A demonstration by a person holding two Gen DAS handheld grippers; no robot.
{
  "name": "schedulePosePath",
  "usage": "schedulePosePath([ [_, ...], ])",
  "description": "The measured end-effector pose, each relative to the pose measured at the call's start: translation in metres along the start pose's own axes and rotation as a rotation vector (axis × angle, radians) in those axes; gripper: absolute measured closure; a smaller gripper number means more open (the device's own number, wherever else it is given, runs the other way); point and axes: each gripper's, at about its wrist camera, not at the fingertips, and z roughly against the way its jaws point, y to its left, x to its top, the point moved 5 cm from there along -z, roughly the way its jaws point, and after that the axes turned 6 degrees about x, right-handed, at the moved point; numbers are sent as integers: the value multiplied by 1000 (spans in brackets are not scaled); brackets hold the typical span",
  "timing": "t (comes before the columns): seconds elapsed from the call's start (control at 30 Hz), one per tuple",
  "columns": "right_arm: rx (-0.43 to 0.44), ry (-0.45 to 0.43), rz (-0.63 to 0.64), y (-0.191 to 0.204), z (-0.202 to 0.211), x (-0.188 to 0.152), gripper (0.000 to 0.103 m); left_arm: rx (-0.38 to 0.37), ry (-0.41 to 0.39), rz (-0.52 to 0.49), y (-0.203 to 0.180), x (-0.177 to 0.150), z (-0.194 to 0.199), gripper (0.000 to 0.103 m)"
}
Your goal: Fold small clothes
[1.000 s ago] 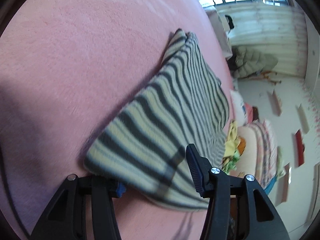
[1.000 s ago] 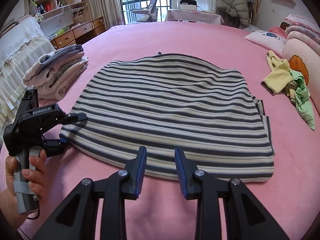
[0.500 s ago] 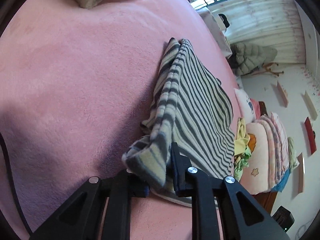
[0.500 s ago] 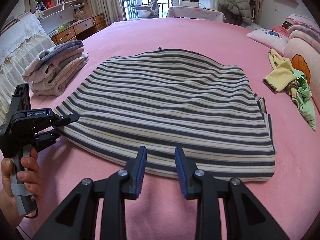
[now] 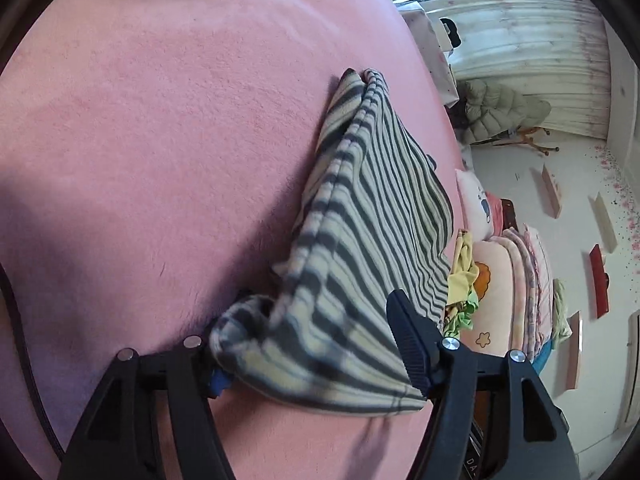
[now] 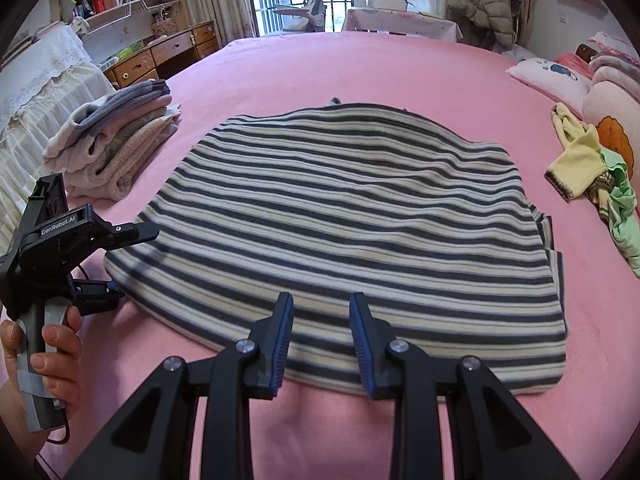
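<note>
- A striped top (image 6: 340, 216) lies spread flat on the pink bed (image 6: 360, 68).
- The left claw (image 5: 316, 344), pinching its corner a moment ago, is opening; the corner sags between its jaws, so the fold must restart.
- The right claw (image 6: 322, 344) hovers, partly spread, empty.

In the left wrist view, the near corner of the striped garment (image 5: 320, 344) is blurred and covers one pad of the left gripper (image 5: 316, 356). The hand (image 6: 44, 356) is cut off by the frame's edge in the right wrist view.
</note>
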Motion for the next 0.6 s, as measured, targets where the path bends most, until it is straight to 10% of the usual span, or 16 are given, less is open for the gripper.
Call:
schedulePosePath([
  [0.13,-10,19,-5,-3,-10,5,74,23,-21,-43,-7,5,-6,43],
  [0.2,-3,17,-16,-5,-12,8,74,75,-31,-103,-13,7,-9,85],
  [0.6,-10,27,-68,-38,-8,13,74,371,-255,-566,-111,-25,14,89],
])
